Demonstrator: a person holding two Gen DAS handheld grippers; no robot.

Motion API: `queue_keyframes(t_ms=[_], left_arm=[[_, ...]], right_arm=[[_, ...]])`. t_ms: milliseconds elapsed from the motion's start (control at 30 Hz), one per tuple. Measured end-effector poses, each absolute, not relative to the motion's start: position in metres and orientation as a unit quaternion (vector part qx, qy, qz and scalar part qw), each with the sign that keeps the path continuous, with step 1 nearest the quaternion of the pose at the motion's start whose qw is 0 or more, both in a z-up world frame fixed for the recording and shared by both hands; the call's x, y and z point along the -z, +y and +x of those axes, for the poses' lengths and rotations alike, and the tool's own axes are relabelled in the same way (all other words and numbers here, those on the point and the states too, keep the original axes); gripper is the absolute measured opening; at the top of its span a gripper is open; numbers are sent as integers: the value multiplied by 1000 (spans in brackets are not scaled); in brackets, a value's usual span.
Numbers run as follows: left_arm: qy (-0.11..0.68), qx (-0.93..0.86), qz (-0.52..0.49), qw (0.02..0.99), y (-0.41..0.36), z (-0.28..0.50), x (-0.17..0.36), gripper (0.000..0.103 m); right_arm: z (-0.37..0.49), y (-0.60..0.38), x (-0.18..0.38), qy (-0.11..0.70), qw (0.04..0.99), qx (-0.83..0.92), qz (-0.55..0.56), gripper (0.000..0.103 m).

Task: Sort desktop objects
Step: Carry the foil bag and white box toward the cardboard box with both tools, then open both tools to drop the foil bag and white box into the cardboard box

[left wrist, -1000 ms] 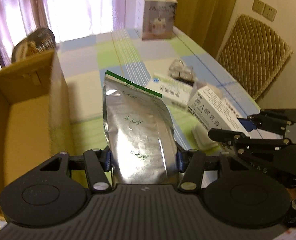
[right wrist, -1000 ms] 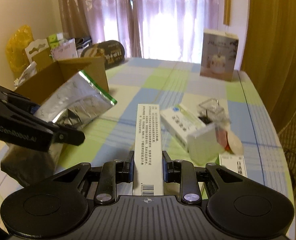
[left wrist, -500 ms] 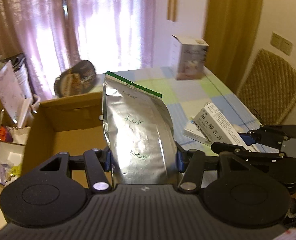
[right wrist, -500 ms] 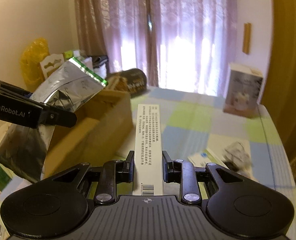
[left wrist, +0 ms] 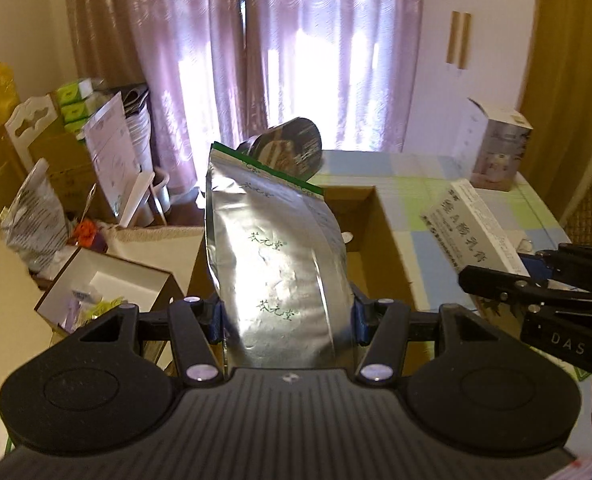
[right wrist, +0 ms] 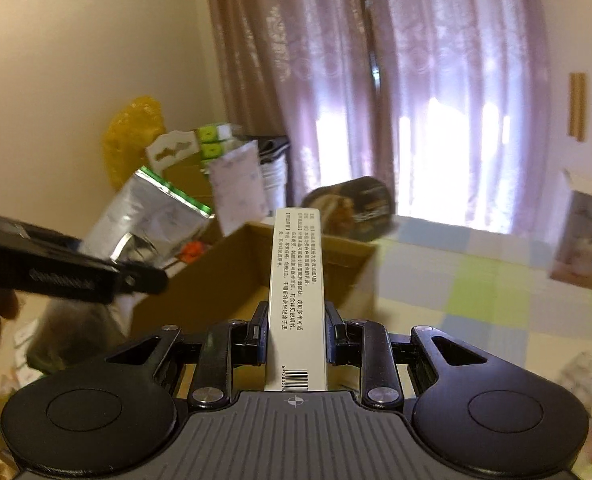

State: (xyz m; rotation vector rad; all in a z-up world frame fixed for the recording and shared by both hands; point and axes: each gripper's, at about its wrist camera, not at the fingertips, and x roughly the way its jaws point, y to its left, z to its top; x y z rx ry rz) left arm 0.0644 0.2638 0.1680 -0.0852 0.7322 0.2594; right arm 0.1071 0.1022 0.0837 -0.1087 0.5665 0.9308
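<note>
Two held items (open carton beneath)

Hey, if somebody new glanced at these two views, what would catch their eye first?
A silver foil pouch fills the middle, clamped in the left gripper above an open cardboard box. Beside it, the right gripper holds a long white carton, with bright purple curtains behind.

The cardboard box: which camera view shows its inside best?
The left wrist view: it looks down into the cardboard box past the silver bag held by the left gripper. The right wrist view shows mainly its outer wall and rim, blurred, behind the white carton.
</note>
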Motion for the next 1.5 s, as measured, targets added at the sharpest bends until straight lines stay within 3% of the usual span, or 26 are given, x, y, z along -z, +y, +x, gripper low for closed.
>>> queue_keyframes(t_ms=[800, 1500], left_arm=[[402, -143, -72, 901, 299, 86, -114, 55], [404, -161, -59, 899, 302, 82, -113, 57]], right_arm=[[129, 159, -33, 317, 825, -465, -55, 23], [124, 157, -25, 335, 817, -468, -42, 23]])
